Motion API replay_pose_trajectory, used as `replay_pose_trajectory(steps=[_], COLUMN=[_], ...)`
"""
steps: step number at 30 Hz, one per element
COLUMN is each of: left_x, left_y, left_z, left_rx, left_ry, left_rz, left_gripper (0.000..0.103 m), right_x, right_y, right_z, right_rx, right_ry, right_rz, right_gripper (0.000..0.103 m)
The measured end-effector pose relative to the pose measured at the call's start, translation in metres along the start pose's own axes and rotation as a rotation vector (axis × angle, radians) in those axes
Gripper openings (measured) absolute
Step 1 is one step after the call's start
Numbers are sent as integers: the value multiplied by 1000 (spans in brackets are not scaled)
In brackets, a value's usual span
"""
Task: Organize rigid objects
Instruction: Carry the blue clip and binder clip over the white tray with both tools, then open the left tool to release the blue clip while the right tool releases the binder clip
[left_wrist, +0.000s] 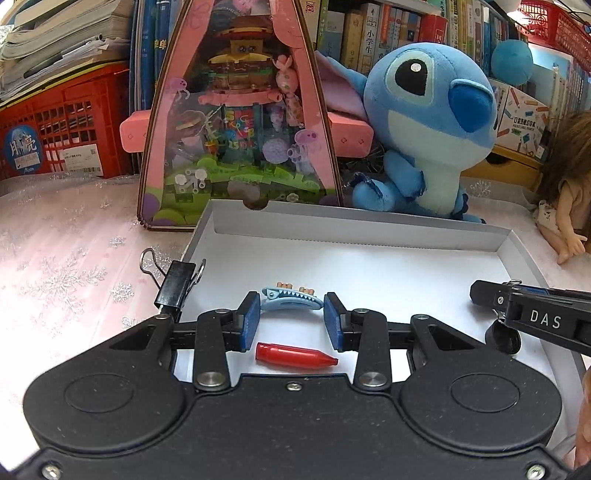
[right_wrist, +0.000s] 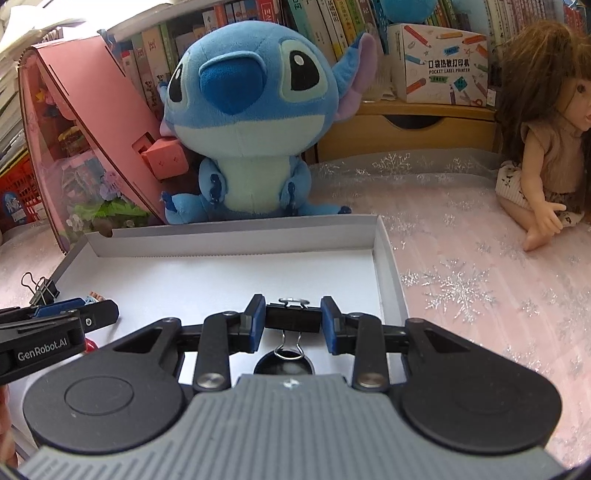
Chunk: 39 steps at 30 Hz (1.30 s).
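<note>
A white shallow box (left_wrist: 369, 225) lies on the table; it also shows in the right wrist view (right_wrist: 236, 230). My left gripper (left_wrist: 291, 315) is over the box with its blue pads on either side of a blue shark-shaped hair clip (left_wrist: 291, 300); the pads seem to touch its ends. A red bullet-shaped cap (left_wrist: 295, 356) lies in the box just below it. A black binder clip (left_wrist: 175, 278) sits at the box's left edge. My right gripper (right_wrist: 293, 317) is shut on another black binder clip (right_wrist: 293, 317) above a round black object (right_wrist: 282, 365) in the box.
A blue plush toy (left_wrist: 424, 122) and a pink triangular display case (left_wrist: 236, 122) stand behind the box. A doll (right_wrist: 543, 147) sits at the right on the snowflake cloth (right_wrist: 461, 280). Books and a red crate (left_wrist: 62, 129) line the back.
</note>
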<state>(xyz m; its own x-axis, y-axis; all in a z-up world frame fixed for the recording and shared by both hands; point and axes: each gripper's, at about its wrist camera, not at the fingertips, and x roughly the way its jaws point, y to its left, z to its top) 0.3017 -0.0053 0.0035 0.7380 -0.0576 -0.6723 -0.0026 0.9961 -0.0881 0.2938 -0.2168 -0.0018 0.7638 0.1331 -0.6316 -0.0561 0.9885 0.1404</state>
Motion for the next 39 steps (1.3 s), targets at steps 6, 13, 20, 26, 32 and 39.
replay_pose_trajectory(steps=[6, 13, 20, 26, 32, 39], left_x=[0, -1, -1, -7, -23, -59], left_y=[0, -1, -1, 1, 1, -2], left_z=[-1, -1, -2, -3, -6, -15], left_rx=[2, 5, 4, -14, -2, 28], left_ry=[-3, -6, -6, -16, -45, -99], left_rz=[0, 3, 2, -3, -7, -28], left_gripper=[35, 36, 36, 48, 61, 74], right_x=[1, 1, 0, -2, -15, -48], right_y=[1, 0, -1, -2, -6, -6], right_z=[0, 0, -1, -2, -3, -9], right_rx=[-4, -1, 5, 13, 35, -5], right_ry=[10, 8, 3, -9, -36, -101], right_rz=[-4, -2, 1, 0, 6, 40], right_gripper=[37, 40, 41, 63, 72, 77])
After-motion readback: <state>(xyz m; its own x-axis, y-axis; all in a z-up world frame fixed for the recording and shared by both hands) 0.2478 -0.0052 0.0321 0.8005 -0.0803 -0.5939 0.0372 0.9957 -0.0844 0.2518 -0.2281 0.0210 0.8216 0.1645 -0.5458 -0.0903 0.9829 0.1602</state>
